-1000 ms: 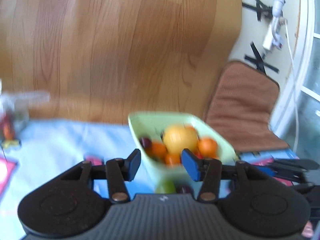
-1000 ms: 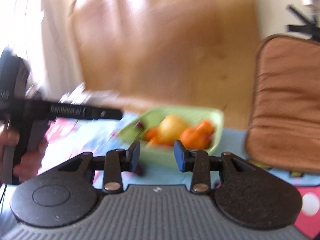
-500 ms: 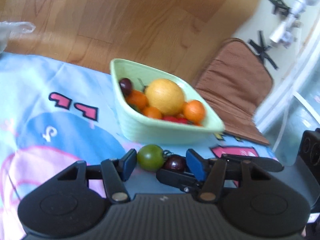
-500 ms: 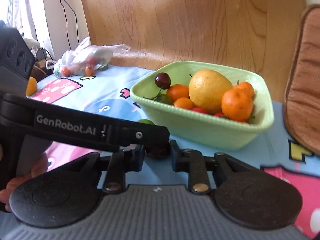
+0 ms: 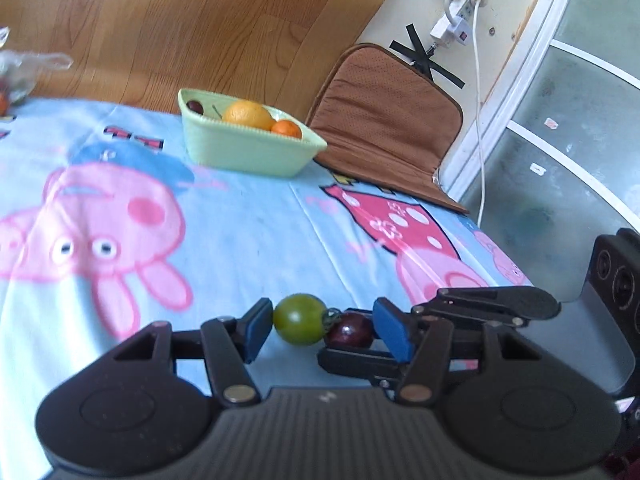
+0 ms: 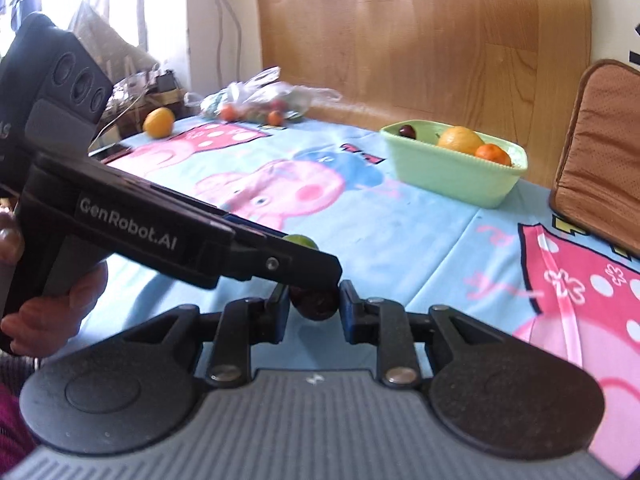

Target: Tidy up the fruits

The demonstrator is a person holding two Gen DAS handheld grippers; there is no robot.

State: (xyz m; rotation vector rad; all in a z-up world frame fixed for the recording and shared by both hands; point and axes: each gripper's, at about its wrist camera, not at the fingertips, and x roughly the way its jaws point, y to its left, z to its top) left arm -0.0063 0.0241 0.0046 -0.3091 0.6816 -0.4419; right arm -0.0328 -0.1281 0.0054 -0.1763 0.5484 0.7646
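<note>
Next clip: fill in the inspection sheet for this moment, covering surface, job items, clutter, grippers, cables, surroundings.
Surface: cartoon-print cloth.
Job's things: green bowl holding oranges and a dark fruit; green tomato and dark fruit near the grippers; orange at the cloth's far edge.
Clutter: plastic bag with fruit.
Grippers: left gripper open, tomato and dark fruit between its fingers, left pad at the tomato; right gripper shut on dark fruit.
Cables: white cord from wall power strip.
Surroundings: wood panel, brown cushion.
</note>
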